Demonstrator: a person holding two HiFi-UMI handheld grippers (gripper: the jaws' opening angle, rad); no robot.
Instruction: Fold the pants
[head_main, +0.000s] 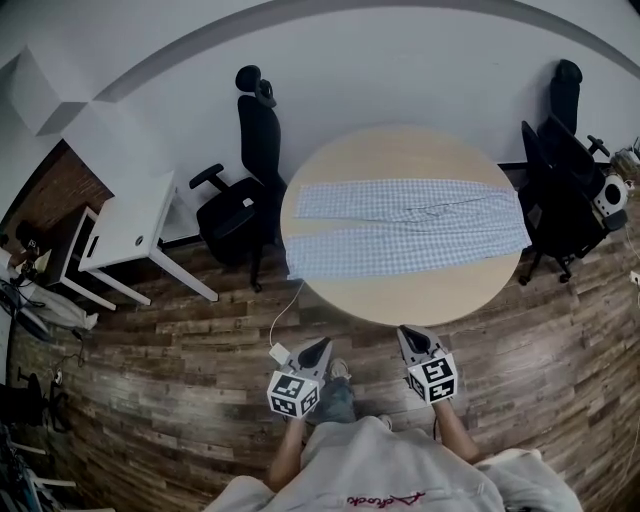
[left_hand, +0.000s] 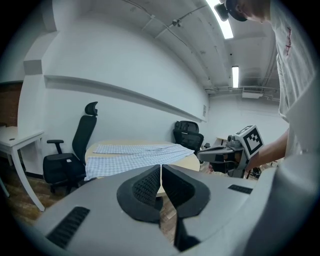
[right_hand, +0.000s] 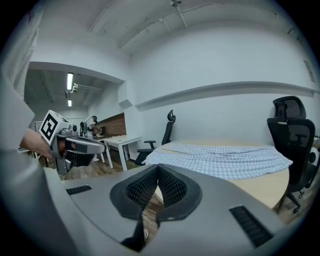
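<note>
**Pants spread flat, both grippers short of the table**

The checked pants (head_main: 405, 227) lie unfolded across the round wooden table (head_main: 400, 300), ahead of both sets of jaws. The left gripper (head_main: 320, 347) and right gripper (head_main: 408, 336) are closed and empty, over the plank floor (head_main: 180, 370). Black office chairs (head_main: 245, 190) flank the table, and a white desk (head_main: 130, 235) stands far out to the left of the left jaws. One corner of the pants droops over the rim, its underside hidden.

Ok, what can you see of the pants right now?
The pants are light blue-and-white checked fabric, spread flat and unfolded across the round wooden table. In the head view the two legs lie side by side, parted toward the left end, joined at the right. Creases show near the middle. The left end droops over the table's edge by a black chair. Only the table touches them.
</note>
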